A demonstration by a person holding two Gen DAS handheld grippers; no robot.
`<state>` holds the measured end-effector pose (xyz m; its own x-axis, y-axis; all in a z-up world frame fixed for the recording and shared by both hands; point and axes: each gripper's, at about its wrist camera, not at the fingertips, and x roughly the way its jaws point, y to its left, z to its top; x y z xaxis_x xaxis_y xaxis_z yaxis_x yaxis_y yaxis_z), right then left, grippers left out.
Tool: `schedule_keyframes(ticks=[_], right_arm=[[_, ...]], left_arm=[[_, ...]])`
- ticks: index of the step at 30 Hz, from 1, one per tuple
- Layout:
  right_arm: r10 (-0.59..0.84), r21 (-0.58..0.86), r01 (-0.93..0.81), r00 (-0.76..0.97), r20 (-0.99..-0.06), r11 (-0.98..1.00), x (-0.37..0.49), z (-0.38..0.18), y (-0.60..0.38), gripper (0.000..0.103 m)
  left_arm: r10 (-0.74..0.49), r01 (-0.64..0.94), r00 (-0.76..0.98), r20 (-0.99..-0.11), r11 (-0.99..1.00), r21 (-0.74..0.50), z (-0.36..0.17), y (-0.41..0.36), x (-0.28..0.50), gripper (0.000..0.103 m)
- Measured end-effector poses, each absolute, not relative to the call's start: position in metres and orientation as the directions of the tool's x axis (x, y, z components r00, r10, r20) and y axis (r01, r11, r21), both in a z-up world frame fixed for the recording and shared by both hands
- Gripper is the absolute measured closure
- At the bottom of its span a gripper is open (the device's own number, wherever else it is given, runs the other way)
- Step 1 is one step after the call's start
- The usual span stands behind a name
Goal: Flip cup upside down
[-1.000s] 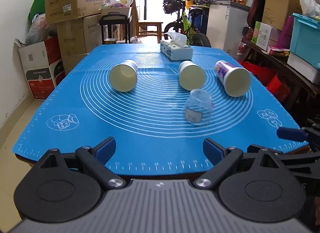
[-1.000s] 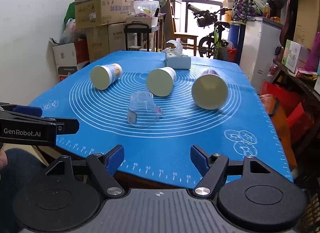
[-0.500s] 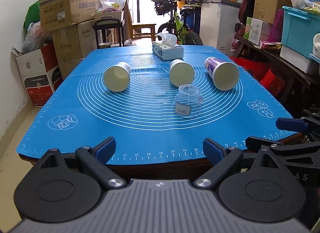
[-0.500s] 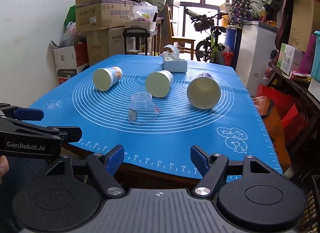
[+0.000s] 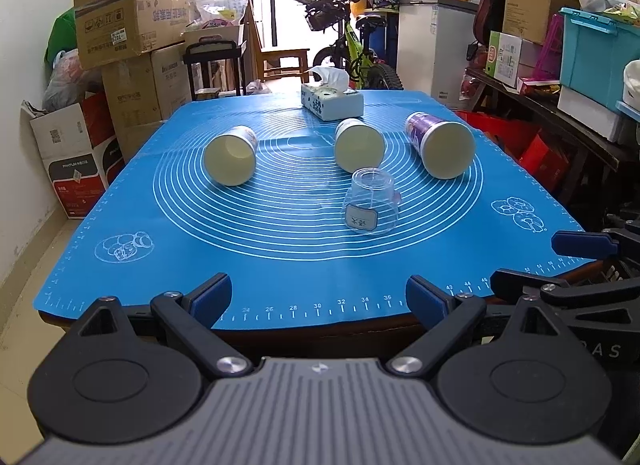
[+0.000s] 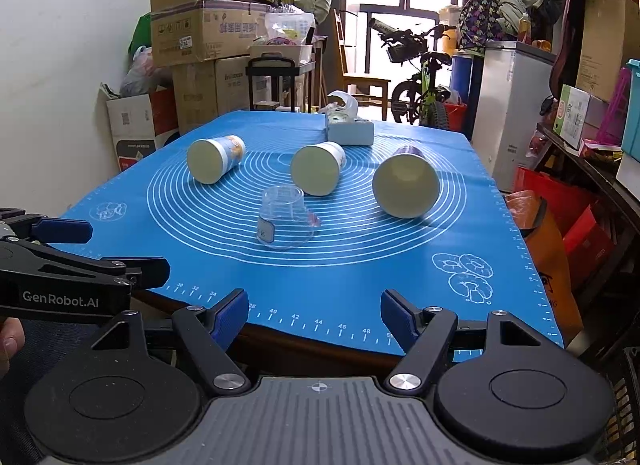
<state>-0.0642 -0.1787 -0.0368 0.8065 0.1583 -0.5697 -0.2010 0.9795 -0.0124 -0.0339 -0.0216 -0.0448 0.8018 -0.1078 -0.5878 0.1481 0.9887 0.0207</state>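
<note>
Blue pads gape wide on both tools, nothing between them: the left gripper [image 5: 319, 294] and the right gripper [image 6: 314, 312] hang back off the near table edge, empty, likely sizing things up. "GenRobot.AI" reads white on the left tool's black arm, seen from the right camera. Past the numbered ruler printed along the blue mat [image 5: 280, 265], the clear plastic cup [image 5: 371, 201] already stands mouth-down near the rings' middle, a small label facing us, its writing too small to read. Behind it lie three paper cups on their sides, mouths toward us: left paper cup [image 5: 229, 161], middle paper cup [image 5: 359, 143], purple paper cup [image 5: 441, 149], presumably waiting to be flipped. Farthest, a tissue box [image 5: 332, 103] sits at the far edge.
</note>
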Motion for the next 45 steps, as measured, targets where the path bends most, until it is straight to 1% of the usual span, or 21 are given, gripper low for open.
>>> schedule_keyframes(ticks=[45], right_arm=[[0.16,0.01,-0.188,0.805,-0.571,0.982,-0.0629,-0.0361,-0.1829,0.026]], left_arm=[[-0.104,0.149,0.799,-0.592,0.988,0.028,-0.0441,-0.0283,-0.0326,0.01]])
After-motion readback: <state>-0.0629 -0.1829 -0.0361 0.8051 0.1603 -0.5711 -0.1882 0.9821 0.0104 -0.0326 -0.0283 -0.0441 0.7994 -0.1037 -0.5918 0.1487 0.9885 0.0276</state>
